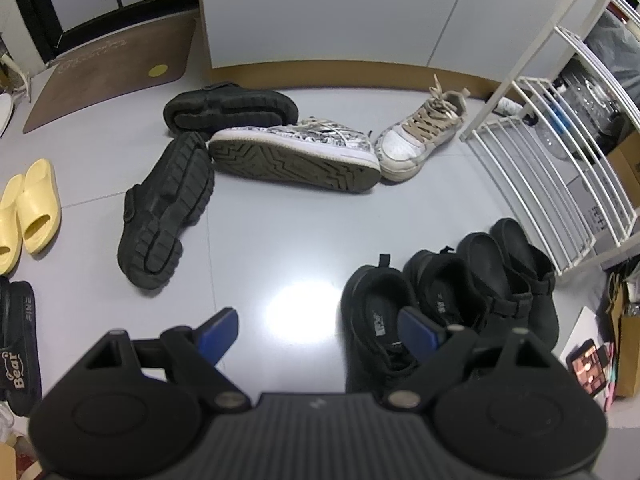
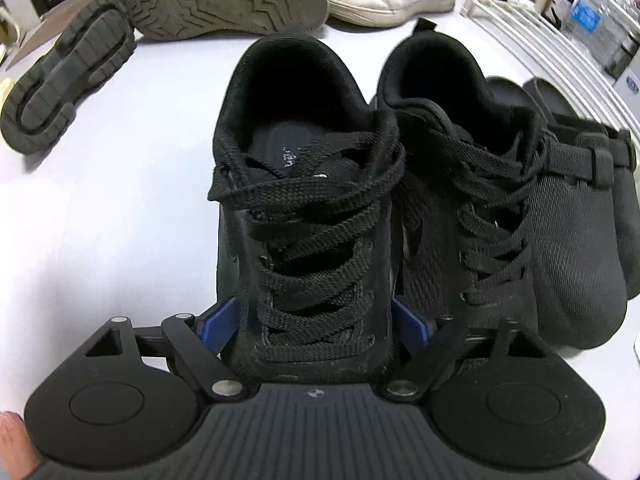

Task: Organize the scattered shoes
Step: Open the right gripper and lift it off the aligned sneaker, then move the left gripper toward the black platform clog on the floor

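Pale grey floor tiles (image 1: 256, 240) are carrying a row forming beside the white wire rack (image 1: 532, 184), where the right gripper (image 2: 312, 320) is clamping the black lace-up sneaker (image 2: 308, 184) at its toe against its mate (image 2: 452, 184), while the left gripper (image 1: 316, 332) is hovering wide open, empty.

Glossy grey floor (image 1: 280, 232), white wall (image 1: 340, 12), brown doormat (image 1: 116, 68).

Both grippers are black with ribbed bodies, silver rivets and blue fingers (image 1: 218, 334).
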The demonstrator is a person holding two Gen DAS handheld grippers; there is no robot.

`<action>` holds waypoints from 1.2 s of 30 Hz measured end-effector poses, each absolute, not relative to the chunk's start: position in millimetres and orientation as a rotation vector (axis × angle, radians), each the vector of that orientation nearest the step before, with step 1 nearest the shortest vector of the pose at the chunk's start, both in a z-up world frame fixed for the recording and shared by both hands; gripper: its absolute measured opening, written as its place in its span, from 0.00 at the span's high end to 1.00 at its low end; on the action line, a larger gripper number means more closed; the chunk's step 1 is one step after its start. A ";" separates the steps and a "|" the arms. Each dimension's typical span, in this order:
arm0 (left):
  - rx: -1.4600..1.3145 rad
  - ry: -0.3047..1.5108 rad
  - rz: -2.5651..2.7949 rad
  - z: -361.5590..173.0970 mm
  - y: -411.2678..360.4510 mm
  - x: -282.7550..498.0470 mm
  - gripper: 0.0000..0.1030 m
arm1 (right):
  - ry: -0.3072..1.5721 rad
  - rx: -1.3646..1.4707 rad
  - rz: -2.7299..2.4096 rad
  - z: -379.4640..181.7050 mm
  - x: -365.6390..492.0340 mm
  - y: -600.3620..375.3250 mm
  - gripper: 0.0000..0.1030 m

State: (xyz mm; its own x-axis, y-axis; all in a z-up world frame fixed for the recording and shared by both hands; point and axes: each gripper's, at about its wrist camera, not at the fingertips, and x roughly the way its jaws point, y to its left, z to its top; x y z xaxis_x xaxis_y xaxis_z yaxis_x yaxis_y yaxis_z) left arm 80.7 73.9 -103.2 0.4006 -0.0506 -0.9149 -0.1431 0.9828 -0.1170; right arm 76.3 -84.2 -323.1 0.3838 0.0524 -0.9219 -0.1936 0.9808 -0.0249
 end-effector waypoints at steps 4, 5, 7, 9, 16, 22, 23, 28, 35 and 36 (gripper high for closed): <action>-0.208 1.152 0.051 -99.9 76.6 77.6 0.14 | 1.151 -0.167 0.128 -316.2 70.5 -76.8 0.16; -0.205 1.145 0.052 -98.0 77.4 76.3 0.14 | 1.141 -0.174 0.122 -313.1 68.5 -74.9 0.16; -0.204 1.135 0.053 -94.6 79.0 74.1 0.14 | 1.127 -0.172 0.119 -305.8 66.7 -73.7 0.16; -0.206 1.117 0.055 -88.9 81.6 70.0 0.14 | 1.120 -0.137 0.117 -296.1 66.7 -77.3 0.16; -0.214 1.090 0.058 -78.3 87.1 60.4 0.14 | 1.039 -0.078 0.062 -246.9 61.9 -94.6 0.16; -0.239 1.061 0.068 -66.7 95.8 50.6 0.14 | 0.963 -0.112 0.085 -192.1 52.3 -93.6 0.16; -0.248 1.056 0.077 -64.8 98.8 49.4 0.14 | 0.952 -0.117 0.090 -182.3 50.4 -93.3 0.16; -0.262 1.033 0.115 -57.9 110.9 48.5 0.14 | 0.909 -0.143 0.116 -140.8 33.0 -91.3 0.16; -0.312 1.023 0.108 -49.4 117.2 38.2 0.14 | 0.855 -0.148 0.183 -66.6 0.3 -82.3 0.15; -0.327 1.019 0.103 -47.5 117.6 35.6 0.14 | 0.839 -0.150 0.190 -54.0 -3.5 -82.6 0.15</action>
